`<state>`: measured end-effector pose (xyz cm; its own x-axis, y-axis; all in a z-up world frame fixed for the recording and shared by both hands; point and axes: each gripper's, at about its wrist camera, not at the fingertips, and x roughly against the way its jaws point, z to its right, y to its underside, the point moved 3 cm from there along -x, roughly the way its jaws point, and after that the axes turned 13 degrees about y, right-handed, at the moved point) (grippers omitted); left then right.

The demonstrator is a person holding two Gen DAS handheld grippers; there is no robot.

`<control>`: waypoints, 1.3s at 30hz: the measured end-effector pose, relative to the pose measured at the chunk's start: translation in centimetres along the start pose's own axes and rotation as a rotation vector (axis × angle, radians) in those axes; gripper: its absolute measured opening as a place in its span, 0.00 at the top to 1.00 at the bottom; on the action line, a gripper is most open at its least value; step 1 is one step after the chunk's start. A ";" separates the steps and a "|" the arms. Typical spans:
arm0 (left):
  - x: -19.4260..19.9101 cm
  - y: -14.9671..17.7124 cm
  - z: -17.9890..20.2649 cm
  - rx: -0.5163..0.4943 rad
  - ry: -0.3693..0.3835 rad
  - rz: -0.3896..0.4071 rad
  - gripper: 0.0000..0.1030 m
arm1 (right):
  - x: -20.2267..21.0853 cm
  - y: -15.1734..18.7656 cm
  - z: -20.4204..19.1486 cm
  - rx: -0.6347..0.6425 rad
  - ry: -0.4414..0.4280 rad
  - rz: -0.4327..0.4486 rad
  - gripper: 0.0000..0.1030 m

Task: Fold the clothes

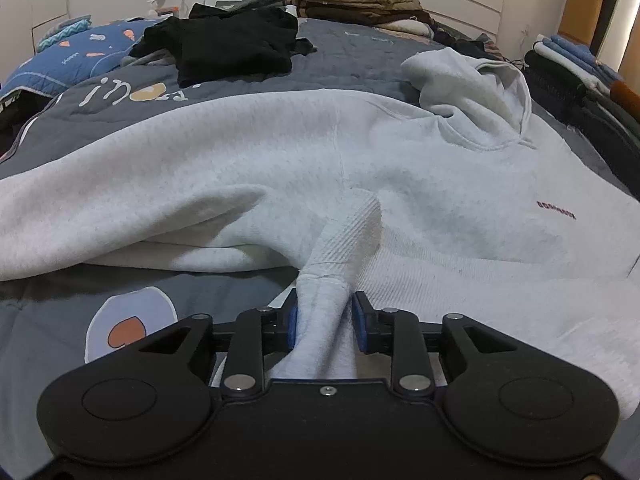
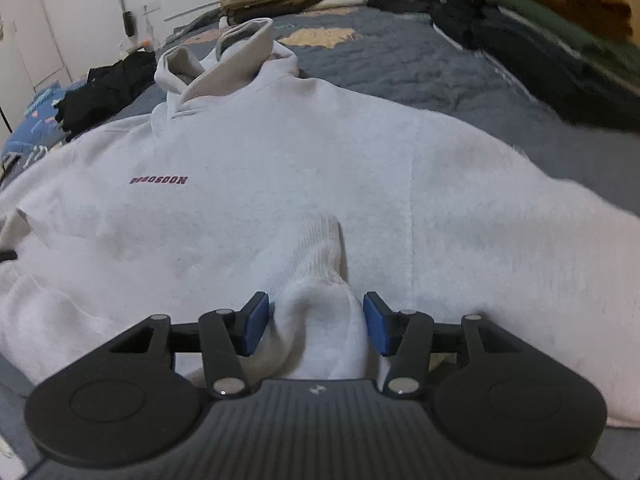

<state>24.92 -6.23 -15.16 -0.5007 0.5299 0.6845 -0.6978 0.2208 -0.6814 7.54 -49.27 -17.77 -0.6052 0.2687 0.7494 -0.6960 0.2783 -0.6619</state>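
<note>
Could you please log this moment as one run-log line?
step: sleeves folded in | garment: light grey fleece hoodie flat on grey quilted bedspread | left tongs: open around cuff | right tongs: open around cuff

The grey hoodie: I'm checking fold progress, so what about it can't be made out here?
- Left wrist view: hoodie left end cut off by the frame edge.
- Left gripper: whether the pads press the sleeve is unclear.
- Right wrist view: hem hidden behind the right gripper.

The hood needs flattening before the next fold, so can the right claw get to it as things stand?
Probably yes. The hood lies ahead of the right claw across bare hoodie, nothing between, but a sleeve cuff sits between its pads and needs dropping first.
</note>
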 end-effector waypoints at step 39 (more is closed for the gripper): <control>6.9 -1.6 1.3 0.302 0.119 0.337 0.41 | 6.2 -1.6 6.5 -0.490 -0.171 0.132 0.65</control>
<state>21.91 -4.03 -9.02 -0.6747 0.6256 0.3916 -0.6335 -0.2187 -0.7422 2.40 -54.07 -11.93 -0.7583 0.1882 0.6241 -0.3722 0.6610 -0.6515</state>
